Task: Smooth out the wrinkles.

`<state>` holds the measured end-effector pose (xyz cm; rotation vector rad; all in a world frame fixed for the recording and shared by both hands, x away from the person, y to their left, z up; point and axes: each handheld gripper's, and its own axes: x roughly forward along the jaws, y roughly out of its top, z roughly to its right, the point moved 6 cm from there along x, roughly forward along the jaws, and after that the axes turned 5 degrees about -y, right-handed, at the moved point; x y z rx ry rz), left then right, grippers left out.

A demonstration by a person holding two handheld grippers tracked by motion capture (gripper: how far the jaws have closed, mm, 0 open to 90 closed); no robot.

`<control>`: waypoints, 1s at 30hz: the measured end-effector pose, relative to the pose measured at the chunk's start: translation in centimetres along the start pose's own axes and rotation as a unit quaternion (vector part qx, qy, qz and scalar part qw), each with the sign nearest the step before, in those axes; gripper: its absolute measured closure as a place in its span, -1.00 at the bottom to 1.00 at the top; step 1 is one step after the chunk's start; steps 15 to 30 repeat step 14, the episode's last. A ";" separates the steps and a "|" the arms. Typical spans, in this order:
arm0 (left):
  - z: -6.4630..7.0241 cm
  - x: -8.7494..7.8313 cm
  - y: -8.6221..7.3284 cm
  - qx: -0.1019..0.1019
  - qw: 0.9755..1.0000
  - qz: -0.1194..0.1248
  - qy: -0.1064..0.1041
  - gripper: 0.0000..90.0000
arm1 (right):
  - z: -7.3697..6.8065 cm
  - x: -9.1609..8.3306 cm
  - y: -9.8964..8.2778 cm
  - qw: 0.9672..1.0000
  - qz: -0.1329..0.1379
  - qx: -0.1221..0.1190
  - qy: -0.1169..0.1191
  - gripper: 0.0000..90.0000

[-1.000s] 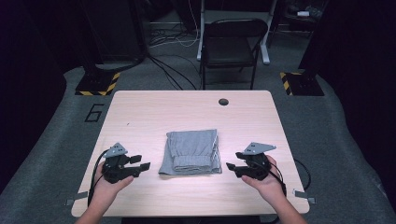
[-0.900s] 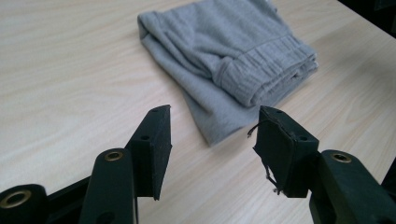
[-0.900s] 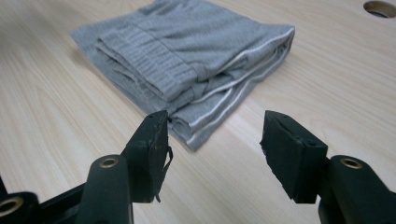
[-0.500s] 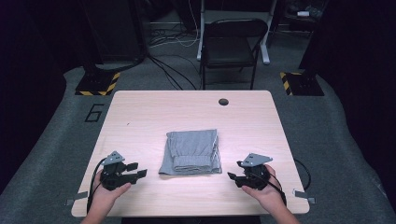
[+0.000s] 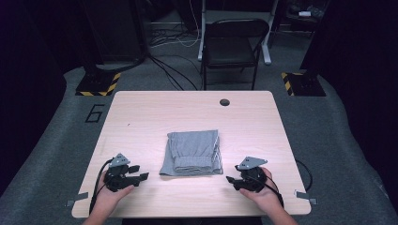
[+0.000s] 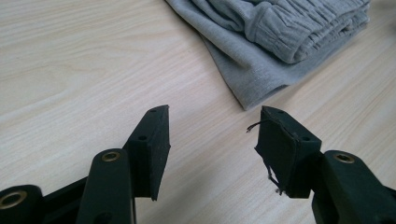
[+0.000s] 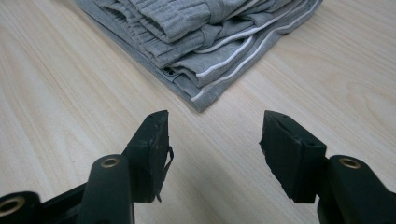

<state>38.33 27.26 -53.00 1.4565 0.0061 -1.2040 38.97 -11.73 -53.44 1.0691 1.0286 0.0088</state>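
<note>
- Dark floor and a folding chair (image 5: 233,44) lie beyond the pale wooden tabletop (image 5: 141,117), where folded grey trousers (image 5: 193,152) sit in the middle near the front edge.
- Left tool (image 5: 141,176) and right tool (image 5: 231,181) flank the trousers, jaws apart, nothing between them.
- Risk: each tool aims at a near corner, so a shallow pinch may catch only the top layer and undo the fold.
- Low jaws could scrape the tabletop or push the trousers askew.

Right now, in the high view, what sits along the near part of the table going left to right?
left gripper → folded grey garment → right gripper
</note>
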 end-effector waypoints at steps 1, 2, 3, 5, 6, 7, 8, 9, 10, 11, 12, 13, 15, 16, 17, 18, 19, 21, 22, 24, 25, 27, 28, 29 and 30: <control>0.1 0.2 0.0 0.006 1.000 0.000 0.001 -0.03 | 0.0 0.0 0.0 1.000 -0.001 -0.001 -0.001 -0.08; 0.2 0.3 0.0 0.007 1.000 -0.008 0.000 -0.03 | 0.0 0.1 0.0 1.000 0.000 -0.006 0.000 -0.08; 0.3 0.5 0.0 0.015 1.000 -0.011 -0.003 -0.03 | -0.1 0.1 0.0 1.000 0.001 -0.006 -0.001 -0.08; 0.5 0.8 0.0 0.019 1.000 -0.012 -0.006 -0.03 | 0.0 0.2 0.0 1.000 -0.001 -0.009 -0.005 -0.08; 0.6 0.8 0.0 0.024 0.999 -0.022 -0.008 -0.04 | 0.0 0.3 -0.1 1.000 -0.003 -0.008 -0.005 -0.08; 0.6 1.0 0.0 0.024 1.000 -0.017 -0.007 -0.04 | 0.0 0.3 -0.2 1.000 -0.005 -0.006 -0.004 -0.08; 0.8 1.0 0.1 0.024 0.999 -0.020 -0.013 -0.04 | 0.0 0.3 -0.2 1.000 -0.006 0.001 -0.005 -0.08; 0.8 1.1 0.1 0.025 0.999 -0.023 -0.017 -0.04 | 0.1 0.3 -0.2 1.000 -0.005 -0.001 -0.006 -0.08; 1.0 1.2 0.1 0.018 1.000 -0.018 -0.018 -0.04 | 0.3 0.3 -0.3 1.000 -0.005 -0.005 -0.006 -0.08; 1.0 1.3 0.2 0.017 1.000 -0.017 -0.017 -0.04 | 0.3 0.3 -0.3 1.000 -0.006 -0.002 -0.007 -0.08; 0.9 1.2 0.2 0.025 0.999 -0.020 -0.020 -0.04 | 0.4 0.3 -0.4 1.000 -0.006 0.001 -0.006 -0.08; 0.9 1.2 0.2 0.023 0.999 -0.023 -0.021 -0.04 | 0.4 0.3 -0.4 1.000 -0.004 0.007 -0.007 -0.08; 1.0 1.3 0.3 0.017 0.999 -0.021 -0.020 -0.05 | 0.5 0.3 -0.4 1.000 -0.004 0.003 -0.006 -0.08; 1.0 1.3 0.3 0.017 0.999 -0.021 -0.020 -0.05 | 0.5 0.3 -0.4 1.000 -0.004 0.003 -0.006 -0.08; 1.0 1.3 0.3 0.017 0.999 -0.021 -0.020 -0.05 | 0.5 0.3 -0.4 1.000 -0.004 0.003 -0.006 -0.08; 1.0 1.3 0.3 0.017 0.999 -0.021 -0.020 -0.05 | 0.5 0.3 -0.4 1.000 -0.004 0.003 -0.006 -0.08; 1.0 1.3 0.3 0.017 0.999 -0.021 -0.020 -0.05 | 0.5 0.3 -0.4 1.000 -0.004 0.003 -0.006 -0.08; 1.0 1.3 0.3 0.017 0.999 -0.021 -0.020 -0.05 | 0.5 0.3 -0.4 1.000 -0.004 0.003 -0.006 -0.08; 1.0 1.3 0.3 0.017 0.999 -0.021 -0.020 -0.05 | 0.5 0.3 -0.4 1.000 -0.004 0.003 -0.006 -0.08; 1.0 1.3 0.3 0.017 0.999 -0.021 -0.020 -0.05 | 0.5 0.3 -0.4 1.000 -0.004 0.003 -0.006 -0.08; 1.0 1.3 0.3 0.017 0.999 -0.021 -0.020 -0.05 | 0.5 0.3 -0.4 1.000 -0.004 0.003 -0.006 -0.08; 1.0 1.3 0.3 0.017 0.999 -0.021 -0.020 -0.05 | 0.5 0.3 -0.4 1.000 -0.004 0.003 -0.006 -0.08; 1.0 1.3 0.3 0.017 0.999 -0.021 -0.020 -0.05 | 0.5 0.3 -0.4 1.000 -0.004 0.003 -0.006 -0.08; 1.0 1.3 0.3 0.017 0.999 -0.021 -0.020 -0.05 | 0.5 0.3 -0.4 1.000 -0.004 0.003 -0.006 -0.08; 1.0 1.3 0.3 0.017 0.999 -0.021 -0.020 -0.05 | 0.5 0.3 -0.4 1.000 -0.004 0.003 -0.006 -0.08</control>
